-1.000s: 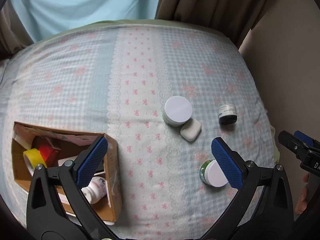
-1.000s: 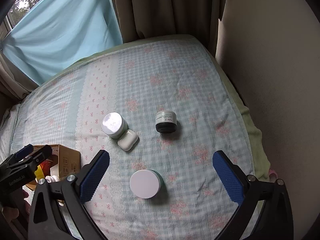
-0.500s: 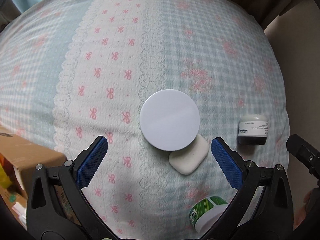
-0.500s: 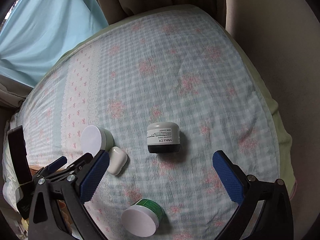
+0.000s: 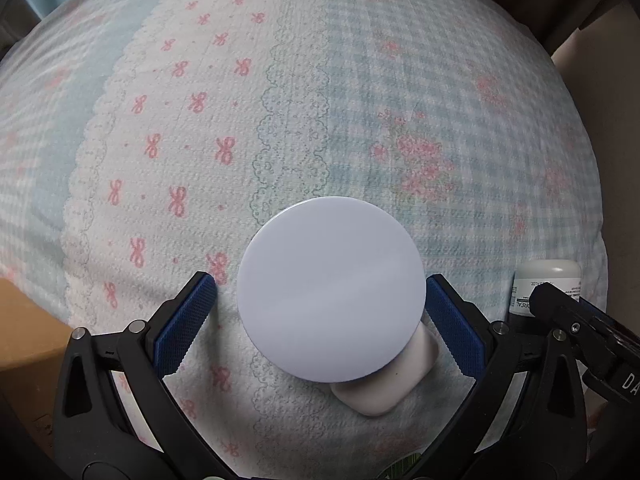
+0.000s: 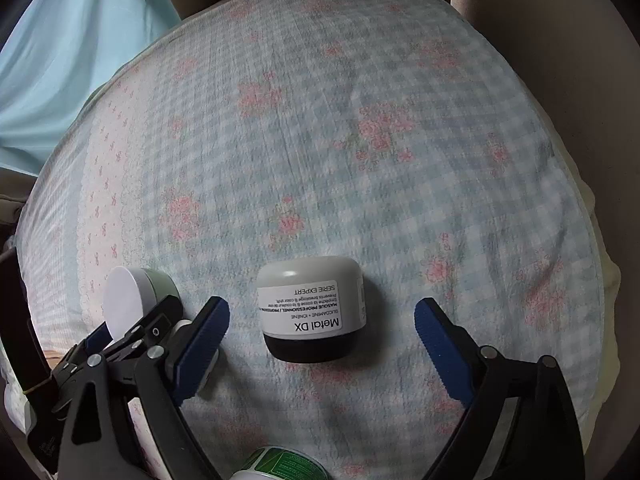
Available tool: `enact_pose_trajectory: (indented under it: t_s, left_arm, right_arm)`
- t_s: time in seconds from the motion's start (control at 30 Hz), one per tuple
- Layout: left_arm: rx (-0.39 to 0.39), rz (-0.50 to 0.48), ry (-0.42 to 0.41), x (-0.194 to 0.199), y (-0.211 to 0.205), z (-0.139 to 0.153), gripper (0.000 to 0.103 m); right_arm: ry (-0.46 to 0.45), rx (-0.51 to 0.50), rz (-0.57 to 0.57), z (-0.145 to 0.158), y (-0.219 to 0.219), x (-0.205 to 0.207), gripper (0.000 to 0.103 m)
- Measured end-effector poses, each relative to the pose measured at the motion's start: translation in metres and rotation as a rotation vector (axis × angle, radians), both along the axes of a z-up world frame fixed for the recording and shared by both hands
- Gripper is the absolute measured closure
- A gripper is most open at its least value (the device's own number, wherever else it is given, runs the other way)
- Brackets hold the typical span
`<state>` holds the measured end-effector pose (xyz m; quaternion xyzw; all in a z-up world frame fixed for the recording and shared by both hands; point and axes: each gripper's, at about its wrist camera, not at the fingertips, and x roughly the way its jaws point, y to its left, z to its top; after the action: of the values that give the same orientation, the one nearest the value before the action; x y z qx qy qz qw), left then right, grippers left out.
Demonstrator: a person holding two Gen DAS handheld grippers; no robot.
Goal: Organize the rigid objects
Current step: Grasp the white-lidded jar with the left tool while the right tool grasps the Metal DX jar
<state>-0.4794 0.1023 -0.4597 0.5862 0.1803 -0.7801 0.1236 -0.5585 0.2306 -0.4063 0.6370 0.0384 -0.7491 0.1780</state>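
Observation:
A round jar with a flat white lid [image 5: 331,289] stands on the bed between the open fingers of my left gripper [image 5: 318,310]; the pads are beside it, with a small gap at the left. A small white rounded case [image 5: 384,384] lies against the jar, partly under its lid. In the right wrist view a grey-and-black jar labelled "Metal DX" [image 6: 310,314] stands upside down between the open fingers of my right gripper [image 6: 322,322], not touched. The white-lidded jar [image 6: 132,300] and left gripper show at the left there. The grey jar [image 5: 546,280] shows at the right in the left wrist view.
The bed has a checked, flowered cover [image 5: 280,100]. A cardboard box corner [image 5: 24,332] is at the lower left of the left wrist view. A green-labelled jar [image 6: 280,466] sits at the bottom edge of the right wrist view. Curtains [image 6: 68,48] and a wall lie beyond the bed.
Both grippers have come down and forward. The left one now straddles the white-lidded jar; the right one now straddles the Metal DX jar. Both stay open.

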Motion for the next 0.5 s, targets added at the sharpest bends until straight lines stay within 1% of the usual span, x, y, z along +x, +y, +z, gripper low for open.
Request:
enact_pose_trajectory:
  t_s: [0.03, 0.1, 0.17, 0.2, 0.23, 0.27, 0.3, 0.33, 0.37, 0.5]
  left_arm:
    - [-0.005, 0.001, 0.002, 0.0, 0.0, -0.001, 0.003]
    - [-0.022, 0.002, 0.002, -0.001, 0.0, -0.001, 0.007]
    - [-0.034, 0.003, 0.005, 0.0, 0.0, -0.001, 0.013]
    - [-0.027, -0.002, 0.012, 0.0, 0.0, 0.0, 0.016]
    - [-0.022, -0.01, 0.018, 0.0, 0.001, 0.0, 0.022]
    - [-0.02, -0.022, 0.029, 0.0, 0.002, 0.002, 0.026]
    - [-0.021, -0.036, 0.038, 0.0, 0.005, 0.004, 0.033]
    - [-0.035, -0.046, 0.034, -0.001, 0.007, 0.004, 0.033]
    - [-0.04, -0.053, 0.031, -0.001, 0.009, 0.004, 0.033]
    - [-0.02, -0.047, 0.042, 0.003, 0.007, 0.005, 0.034]
  right_arm:
    - [-0.006, 0.003, 0.005, -0.002, -0.001, 0.0, 0.018]
    - [-0.02, 0.002, 0.008, -0.006, -0.002, 0.0, 0.024]
    - [-0.027, 0.007, 0.012, -0.008, -0.003, 0.0, 0.029]
    - [-0.028, 0.009, 0.014, -0.009, -0.004, 0.0, 0.032]
    - [-0.029, 0.009, 0.018, -0.01, -0.005, 0.0, 0.034]
    - [-0.032, 0.008, 0.022, -0.011, -0.006, 0.0, 0.04]
    - [-0.036, 0.01, 0.027, -0.012, -0.006, 0.0, 0.048]
    - [-0.036, 0.019, 0.033, -0.013, -0.007, 0.001, 0.05]
    - [-0.03, 0.023, 0.038, -0.012, -0.008, 0.001, 0.05]
    - [-0.023, 0.029, 0.046, -0.011, -0.007, 0.003, 0.05]
